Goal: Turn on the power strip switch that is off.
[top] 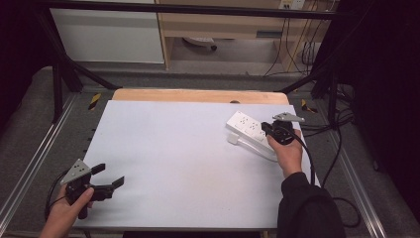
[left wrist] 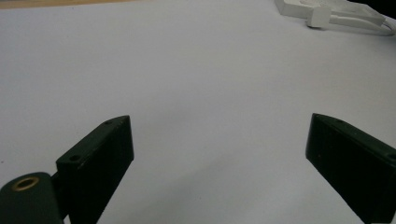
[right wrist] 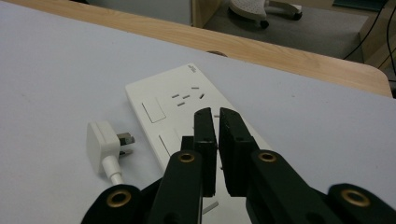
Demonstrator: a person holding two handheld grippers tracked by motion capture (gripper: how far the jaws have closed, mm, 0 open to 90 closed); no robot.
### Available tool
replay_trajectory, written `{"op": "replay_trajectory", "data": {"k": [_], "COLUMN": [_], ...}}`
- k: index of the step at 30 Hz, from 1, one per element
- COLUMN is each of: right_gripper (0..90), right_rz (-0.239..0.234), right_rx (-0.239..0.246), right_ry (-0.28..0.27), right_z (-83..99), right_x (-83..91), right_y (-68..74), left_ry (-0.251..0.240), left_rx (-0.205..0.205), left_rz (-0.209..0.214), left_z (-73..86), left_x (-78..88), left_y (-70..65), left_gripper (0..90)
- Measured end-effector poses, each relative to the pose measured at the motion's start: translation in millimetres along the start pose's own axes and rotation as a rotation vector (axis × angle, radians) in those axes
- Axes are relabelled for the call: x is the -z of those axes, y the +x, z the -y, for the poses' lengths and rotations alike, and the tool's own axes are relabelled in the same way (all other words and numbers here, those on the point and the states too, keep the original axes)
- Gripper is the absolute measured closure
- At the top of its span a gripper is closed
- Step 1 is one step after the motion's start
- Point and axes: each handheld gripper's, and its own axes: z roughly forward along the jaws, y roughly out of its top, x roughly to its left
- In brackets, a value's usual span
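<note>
one white power strip (top: 250,130) at the table's (top: 173,158) far right, small logo near its end, too small to read. one white plug (right wrist: 103,145) lies just beside it, prongs toward the strip, cord trailing. right tongs (right wrist: 217,122) hover over the strip, jaws narrow with a thin gap, holding nothing. left tongs (top: 110,175) at the near left corner, jaws wide, empty, pointing across the table.

one white power strip (top: 249,130), one white plug (right wrist: 103,141), two grippers: left gripper (top: 110,177), right gripper (top: 267,128).
</note>
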Motion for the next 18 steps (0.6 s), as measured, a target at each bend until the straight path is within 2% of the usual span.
{"op": "replay_trajectory", "data": {"k": [7, 18], "right_gripper": [90.0, 90.0], "right_rz": [-0.004, 0.006], "right_rx": [-0.028, -0.035], "right_ry": [0.007, -0.004], "right_z": [12.0, 23.6], "right_x": [-4.8, -6.3], "right_y": [0.0, 1.2], "left_ry": [0.002, 0.004], "left_rx": [-0.001, -0.002], "left_rz": [0.000, 0.001], "left_z": [0.2, 0.2], "left_x": [-0.3, -0.4], "left_y": [0.1, 0.0], "left_gripper": [7.9, 7.9]}}
